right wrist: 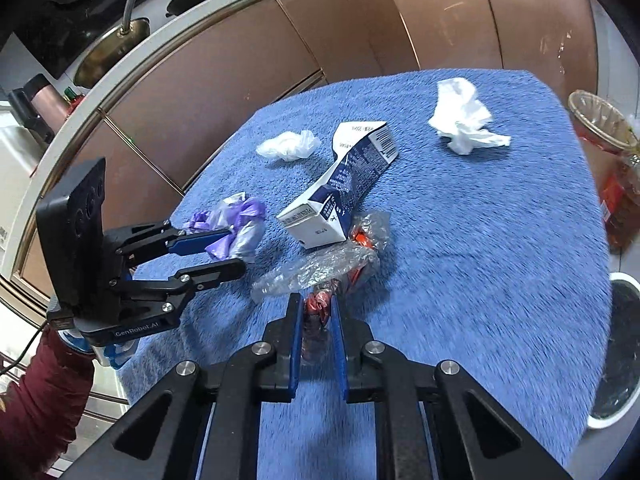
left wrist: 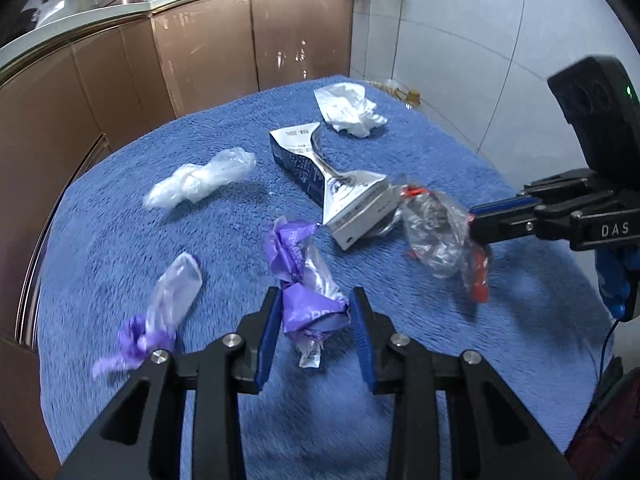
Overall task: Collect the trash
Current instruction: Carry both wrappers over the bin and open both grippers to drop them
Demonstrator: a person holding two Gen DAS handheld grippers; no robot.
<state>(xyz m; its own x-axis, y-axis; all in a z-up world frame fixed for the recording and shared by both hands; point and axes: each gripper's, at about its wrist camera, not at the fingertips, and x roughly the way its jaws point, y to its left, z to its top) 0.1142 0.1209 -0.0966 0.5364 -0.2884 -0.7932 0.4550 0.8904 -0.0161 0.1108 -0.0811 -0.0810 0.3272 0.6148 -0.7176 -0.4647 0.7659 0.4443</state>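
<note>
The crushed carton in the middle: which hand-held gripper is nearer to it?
Right. The right hand-held gripper, shut on a clear wrapper, sits just beside the carton. The left hand-held gripper holds a purple wrapper farther away.

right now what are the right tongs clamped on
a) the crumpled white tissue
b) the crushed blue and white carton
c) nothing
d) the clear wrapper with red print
d: the right tongs pinch the clear wrapper with red print, while the carton and the tissue lie untouched on the blue towel.
</note>
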